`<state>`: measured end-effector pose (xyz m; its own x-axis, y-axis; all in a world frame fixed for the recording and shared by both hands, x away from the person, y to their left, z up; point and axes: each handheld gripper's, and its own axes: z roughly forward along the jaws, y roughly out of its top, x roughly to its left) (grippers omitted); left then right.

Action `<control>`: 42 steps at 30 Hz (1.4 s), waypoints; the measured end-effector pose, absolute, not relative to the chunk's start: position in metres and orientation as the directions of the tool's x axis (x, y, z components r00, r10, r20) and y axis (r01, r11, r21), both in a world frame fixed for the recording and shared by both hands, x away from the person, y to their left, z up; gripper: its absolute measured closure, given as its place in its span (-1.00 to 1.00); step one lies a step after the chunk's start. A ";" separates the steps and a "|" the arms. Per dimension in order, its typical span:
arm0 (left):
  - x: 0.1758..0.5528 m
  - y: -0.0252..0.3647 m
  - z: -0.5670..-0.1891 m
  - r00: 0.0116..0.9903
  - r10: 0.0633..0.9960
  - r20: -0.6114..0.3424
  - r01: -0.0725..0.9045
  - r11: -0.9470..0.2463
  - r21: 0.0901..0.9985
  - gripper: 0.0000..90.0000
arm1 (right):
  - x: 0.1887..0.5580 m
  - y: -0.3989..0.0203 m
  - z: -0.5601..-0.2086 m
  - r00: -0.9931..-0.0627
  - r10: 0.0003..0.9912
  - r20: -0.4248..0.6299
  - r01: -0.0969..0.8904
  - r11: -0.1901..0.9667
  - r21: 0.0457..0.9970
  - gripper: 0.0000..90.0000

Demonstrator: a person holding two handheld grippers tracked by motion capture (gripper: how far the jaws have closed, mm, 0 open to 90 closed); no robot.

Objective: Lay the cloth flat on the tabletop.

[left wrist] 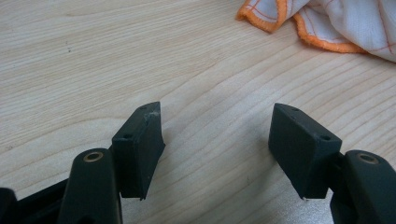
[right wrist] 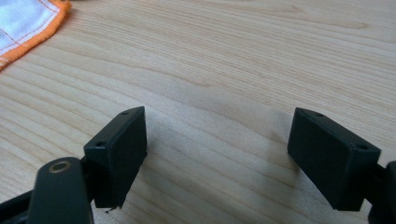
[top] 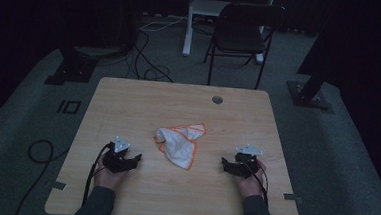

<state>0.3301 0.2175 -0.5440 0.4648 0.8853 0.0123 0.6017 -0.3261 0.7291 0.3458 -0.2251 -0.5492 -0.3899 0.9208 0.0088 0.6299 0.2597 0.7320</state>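
Cloth (top: 178,144): crumpled mid-bench (top: 128,103).
Left claw (top: 134,160): wide open, empty.
Right claw (top: 225,163): wide open, empty.
Tip: probably pinch orange edges.

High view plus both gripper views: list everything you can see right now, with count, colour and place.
Table: one, light wood, centre.
Cloth: one, white with orange edging, crumpled, mid-table between the grippers.
Hole: one, grey, round, far edge of the table.
Chair: one, black, beyond the table.
Cables: several, black, on the floor.
Left hand-held gripper: one, black, near left, open, apart from the cloth.
Right hand-held gripper: one, black, near right, open.
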 end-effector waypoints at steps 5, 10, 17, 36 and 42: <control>0.330 0.217 -0.544 0.465 0.885 0.013 0.602 -0.326 0.729 -0.20 | 0.346 -0.225 -0.550 -0.415 0.910 0.006 0.627 0.281 0.726 -0.67; 0.329 0.217 -0.544 0.460 0.888 0.012 0.603 -0.322 0.730 -0.20 | 0.346 -0.225 -0.550 -0.417 0.909 0.007 0.627 0.282 0.726 -0.66; 0.328 0.216 -0.544 0.469 0.883 0.009 0.594 -0.323 0.736 -0.01 | 0.346 -0.225 -0.549 -0.429 0.903 0.008 0.623 0.290 0.727 -0.62; 0.327 0.217 -0.541 0.472 0.882 -0.013 0.609 -0.315 0.728 0.24 | 0.338 -0.218 -0.540 -0.481 0.875 0.050 0.604 0.290 0.742 0.11; 0.325 0.216 -0.538 0.482 0.876 -0.028 0.600 -0.307 0.739 0.25 | 0.332 -0.209 -0.532 -0.509 0.860 0.035 0.571 0.307 0.761 0.20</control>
